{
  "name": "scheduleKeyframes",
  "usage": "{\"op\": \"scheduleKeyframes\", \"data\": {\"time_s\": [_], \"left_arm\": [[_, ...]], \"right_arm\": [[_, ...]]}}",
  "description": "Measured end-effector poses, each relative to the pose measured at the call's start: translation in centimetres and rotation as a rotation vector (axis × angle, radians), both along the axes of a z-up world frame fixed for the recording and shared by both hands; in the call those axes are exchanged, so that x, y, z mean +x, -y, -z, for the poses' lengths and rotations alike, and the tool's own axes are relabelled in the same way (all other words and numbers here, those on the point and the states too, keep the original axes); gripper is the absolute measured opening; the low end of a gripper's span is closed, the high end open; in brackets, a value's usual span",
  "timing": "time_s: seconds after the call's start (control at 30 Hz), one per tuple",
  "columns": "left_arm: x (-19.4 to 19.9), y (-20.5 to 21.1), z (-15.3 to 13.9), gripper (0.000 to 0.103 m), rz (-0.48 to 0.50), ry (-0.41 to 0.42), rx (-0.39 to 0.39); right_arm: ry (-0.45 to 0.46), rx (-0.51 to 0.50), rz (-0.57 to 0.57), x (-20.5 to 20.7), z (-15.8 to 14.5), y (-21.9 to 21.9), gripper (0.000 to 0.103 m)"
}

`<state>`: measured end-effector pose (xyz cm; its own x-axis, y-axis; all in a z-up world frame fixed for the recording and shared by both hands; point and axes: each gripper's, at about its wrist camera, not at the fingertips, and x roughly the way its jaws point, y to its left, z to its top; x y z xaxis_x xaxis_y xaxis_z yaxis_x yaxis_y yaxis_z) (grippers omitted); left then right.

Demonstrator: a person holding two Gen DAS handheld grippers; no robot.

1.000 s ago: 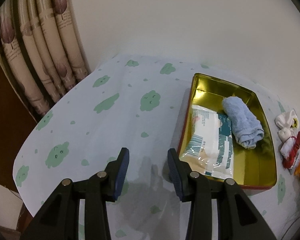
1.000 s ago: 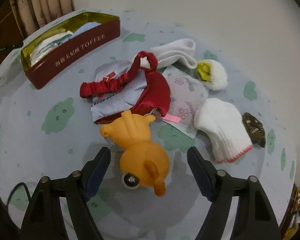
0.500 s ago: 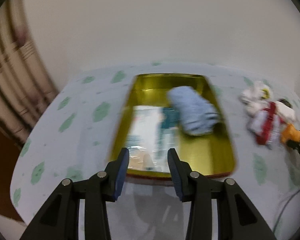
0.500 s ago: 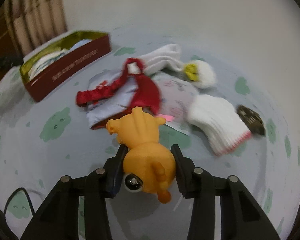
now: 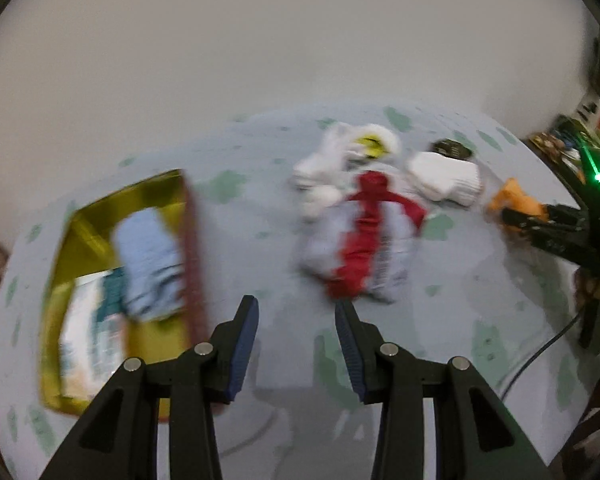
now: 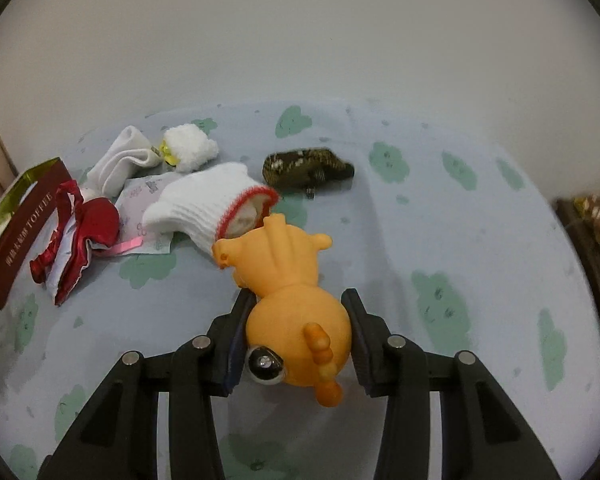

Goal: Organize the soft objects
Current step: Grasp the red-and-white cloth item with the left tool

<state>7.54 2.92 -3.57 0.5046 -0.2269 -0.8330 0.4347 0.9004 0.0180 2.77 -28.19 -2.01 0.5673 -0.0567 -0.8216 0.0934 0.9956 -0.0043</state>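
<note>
We list first the round tabletop (image 6: 480,240) under its pale blue cloth printed with green cloud shapes. Next, at its left side, the rectangular toffee tin (image 5: 80,232), dark red outside and gold inside, holding a rolled light-blue towel (image 5: 148,264) beside a flat plastic-wrapped packet (image 5: 88,344). Mid-table we record a heap: a red satin and silver-grey fabric pouch (image 6: 76,244) lying on a pale flower-printed sheet (image 6: 148,196), a white knitted glove with red-trimmed cuff (image 6: 204,208) just beside it, a folded white sock (image 6: 120,160) and a fluffy white sock with a yellow patch (image 6: 188,150) behind. A small dark patterned hair clip (image 6: 304,166) lies apart, to the right of the glove. Our right tool (image 6: 296,328) is pinching the head of an orange rubber squeeze toy animal (image 6: 288,280), whose feet point toward the glove cuff; whether the toy touches the cloth we cannot tell. Our left tool (image 5: 296,320) stands spread, holding nothing, over bare cloth between tin and pouch; that view is blurred.
</note>
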Motion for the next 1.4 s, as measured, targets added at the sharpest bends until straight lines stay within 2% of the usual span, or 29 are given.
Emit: {"op": "scheduleKeyframes", "data": {"time_s": [0.1, 0.13, 0.17, 0.23, 0.37, 0.63, 0.83, 0.93, 1.07, 1.23, 1.3, 1.37, 1.4], "left_arm": [[0.4, 2.7, 0.7, 0.041, 0.064, -0.030, -0.013], [0.5, 3.3, 0.8, 0.046, 0.081, -0.036, -0.006], [0.5, 4.0, 0.9, 0.055, 0.100, -0.040, -0.001], [0.8, 4.9, 1.0, 0.059, 0.127, -0.032, 0.008], [2.4, 5.9, 1.2, 0.059, 0.127, -0.032, 0.014], [5.3, 7.7, 3.1, 0.059, 0.148, -0.040, 0.042], [6.5, 7.1, 5.3, 0.060, 0.147, -0.070, -0.003], [6.5, 6.7, 5.6, 0.061, 0.135, -0.064, -0.037], [5.8, 7.1, 6.1, 0.063, 0.171, -0.030, -0.011], [5.6, 6.8, 6.0, 0.063, 0.172, -0.045, -0.037], [5.3, 7.0, 6.0, 0.059, 0.182, -0.032, -0.017], [4.9, 7.1, 5.8, 0.036, 0.179, -0.014, 0.001], [4.8, 7.1, 5.7, 0.034, 0.182, -0.023, -0.003]], "right_arm": [[0.007, 0.008, -0.011, 0.1, 0.5, -0.4, 0.041], [0.001, 0.010, -0.015, 0.2, 0.8, -0.7, 0.041], [-0.007, 0.009, -0.024, 0.3, 0.9, -0.6, 0.041], [-0.009, 0.005, -0.028, 0.3, 1.0, -0.4, 0.041], [-0.009, 0.042, -0.022, 0.5, 1.2, -0.2, 0.041], [-0.015, 0.046, -0.024, 0.5, 1.3, 0.1, 0.041], [-0.013, 0.054, -0.022, 0.2, 1.1, 0.2, 0.042], [-0.012, 0.058, -0.021, 0.2, 1.1, 0.3, 0.042], [-0.014, 0.060, -0.021, 0.2, 1.0, 0.2, 0.042], [-0.014, 0.063, -0.021, 0.1, 1.0, 0.2, 0.042], [-0.014, 0.062, -0.020, 0.1, 1.0, 0.2, 0.042], [-0.015, 0.062, -0.020, 0.1, 1.1, 0.2, 0.042], [-0.014, 0.063, -0.020, 0.1, 1.1, 0.2, 0.043]]}}
